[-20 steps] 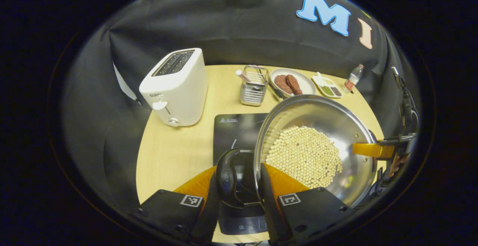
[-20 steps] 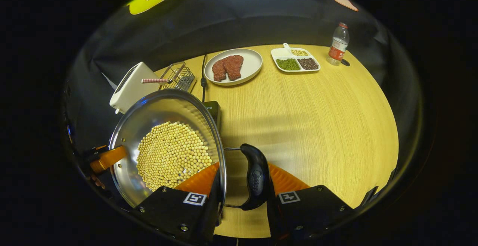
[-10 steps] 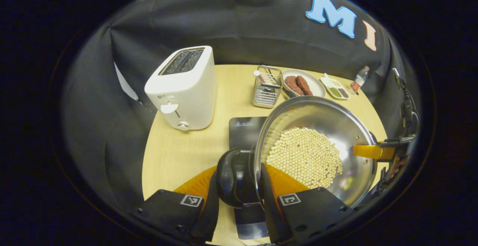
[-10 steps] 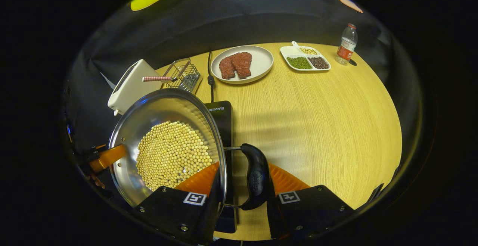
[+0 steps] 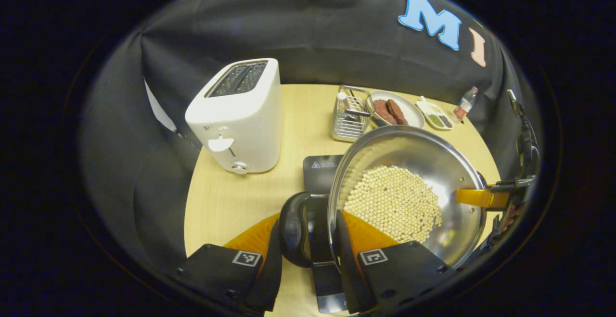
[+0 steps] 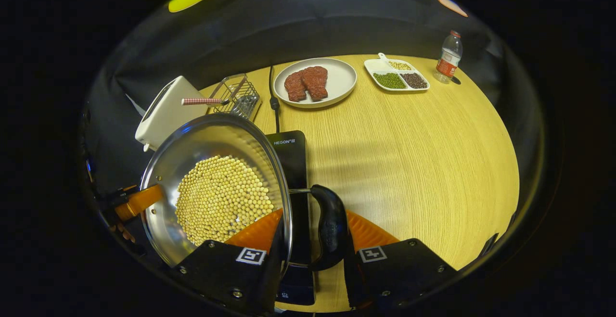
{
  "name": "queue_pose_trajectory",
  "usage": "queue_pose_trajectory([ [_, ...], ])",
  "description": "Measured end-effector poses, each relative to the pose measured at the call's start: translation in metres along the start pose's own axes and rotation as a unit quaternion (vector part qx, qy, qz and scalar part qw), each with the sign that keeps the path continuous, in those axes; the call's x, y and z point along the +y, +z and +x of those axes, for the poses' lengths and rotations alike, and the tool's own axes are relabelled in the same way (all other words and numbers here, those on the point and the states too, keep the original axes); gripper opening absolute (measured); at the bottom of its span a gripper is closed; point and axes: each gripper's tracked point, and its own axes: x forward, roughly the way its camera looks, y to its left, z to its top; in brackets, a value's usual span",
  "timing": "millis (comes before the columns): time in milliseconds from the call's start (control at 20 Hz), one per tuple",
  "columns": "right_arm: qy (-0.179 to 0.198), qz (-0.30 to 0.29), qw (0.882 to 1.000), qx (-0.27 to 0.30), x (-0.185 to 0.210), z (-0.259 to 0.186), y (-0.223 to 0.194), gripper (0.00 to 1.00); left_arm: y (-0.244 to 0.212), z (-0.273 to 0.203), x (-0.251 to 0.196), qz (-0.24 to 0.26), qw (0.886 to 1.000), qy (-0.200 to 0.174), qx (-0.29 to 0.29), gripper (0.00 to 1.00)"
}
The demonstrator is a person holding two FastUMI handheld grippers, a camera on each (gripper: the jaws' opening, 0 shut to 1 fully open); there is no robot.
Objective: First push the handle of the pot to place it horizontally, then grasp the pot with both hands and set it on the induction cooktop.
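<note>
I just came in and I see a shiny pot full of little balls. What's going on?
A person is holding the pot with two grippers, one on each side. The left gripper and right gripper each clamp the rim and a black handle. The pot, full of soybeans, hangs above the induction cooktop, not yet set down.

Toaster (image 5: 238, 115), wire basket (image 5: 350, 120), meat plate (image 6: 315, 83)

the wide stretch of wooden table (image 6: 423, 163) right of the induction cooktop (image 6: 288, 158) lies bare, open for a pass. at the far edge stand the plate of meat (image 6: 315, 82), a divided dish (image 6: 397, 72) and a bottle (image 6: 447, 57). left of the cooktop the toaster (image 5: 238, 115) and wire basket (image 5: 350, 114) crowd that side.
</note>
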Motion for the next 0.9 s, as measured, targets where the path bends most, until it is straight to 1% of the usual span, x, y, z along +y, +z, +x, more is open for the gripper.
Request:
queue_pose_trajectory([
  [350,-0.004,0.003,1.0,-0.006,0.004,0.01,-0.001,0.55,-0.008,0.012,0.007,-0.003,1.0,-0.004,-0.002,0.57],
  [400,-0.004,0.002,1.0,-0.014,0.005,0.011,0.001,0.55,-0.008,0.013,0.009,-0.007,1.0,-0.005,-0.006,0.6],
  [500,-0.005,0.0,1.0,-0.02,0.005,0.013,0.003,0.55,-0.01,0.012,0.009,-0.016,1.0,-0.005,-0.01,0.6],
  [550,-0.002,0.0,1.0,-0.028,0.005,0.013,0.006,0.55,-0.012,0.011,0.01,-0.02,1.0,-0.005,-0.014,0.63],
  [600,0.002,-0.001,0.999,-0.032,0.005,0.015,0.006,0.55,-0.011,0.012,0.012,-0.023,1.0,-0.003,-0.019,0.63],
  [650,0.007,-0.001,0.999,-0.035,0.006,0.015,0.007,0.55,-0.01,0.01,0.013,-0.023,0.999,0.002,-0.027,0.65],
  [700,0.01,-0.006,0.999,-0.038,0.007,0.016,0.008,0.57,-0.005,0.007,0.016,-0.022,0.999,0.009,-0.038,0.65],
  [750,0.008,-0.016,0.999,-0.044,0.005,0.012,0.009,0.58,0.002,0.002,0.02,-0.023,0.998,0.018,-0.05,0.71],
  [800,0.002,-0.027,0.998,-0.062,-0.001,0.007,0.017,0.64,0.009,-0.005,0.022,-0.03,0.997,0.025,-0.066,0.78],
  [850,0.002,-0.033,0.996,-0.085,-0.004,0.0,0.027,0.61,0.017,-0.014,0.025,-0.042,0.995,0.034,-0.086,0.85],
  [900,0.009,-0.036,0.993,-0.11,-0.004,-0.013,0.036,0.75,0.026,-0.026,0.026,-0.055,0.992,0.043,-0.109,0.92],
])
